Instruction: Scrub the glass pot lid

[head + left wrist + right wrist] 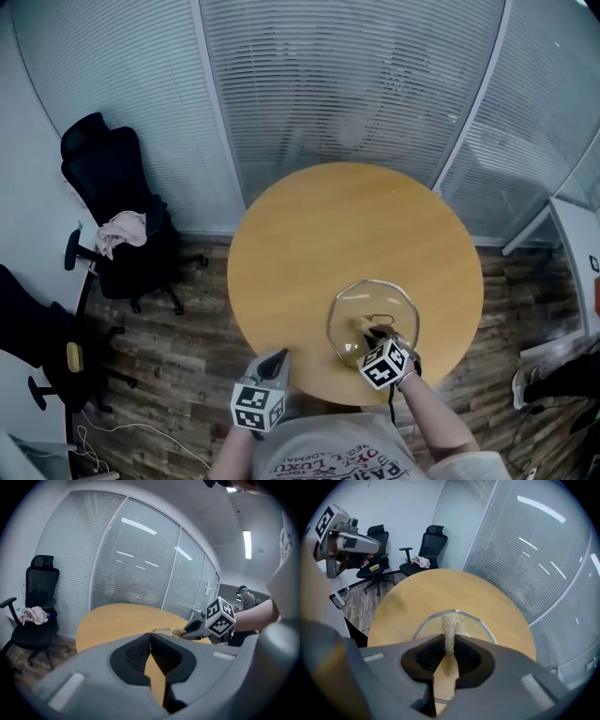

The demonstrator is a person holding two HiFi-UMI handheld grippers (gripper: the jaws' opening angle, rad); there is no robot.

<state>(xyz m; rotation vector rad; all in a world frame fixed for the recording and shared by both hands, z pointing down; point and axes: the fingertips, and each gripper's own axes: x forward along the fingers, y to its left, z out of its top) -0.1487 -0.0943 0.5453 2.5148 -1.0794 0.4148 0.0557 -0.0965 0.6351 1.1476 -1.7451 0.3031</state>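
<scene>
Where the round, light-wood table curves nearest the person, the clear glass pot lid with a metal rim lies flat on the tabletop, to the right of the person's middle. Over it hangs the right gripper, its jaws closed on a narrow strip of coarse beige scrubbing pad. The pad's free end points down onto the glass beside the lid's small central handle; whether it presses on the surface cannot be told. The left gripper is held at the table's near edge, well apart from the lid, with its jaw tips together and nothing between them. Beyond the table, on the dark wood-plank floor, stands a black office chair with a pale pink cloth on its seat. Glass walls with lowered white blinds close off the room behind.
</scene>
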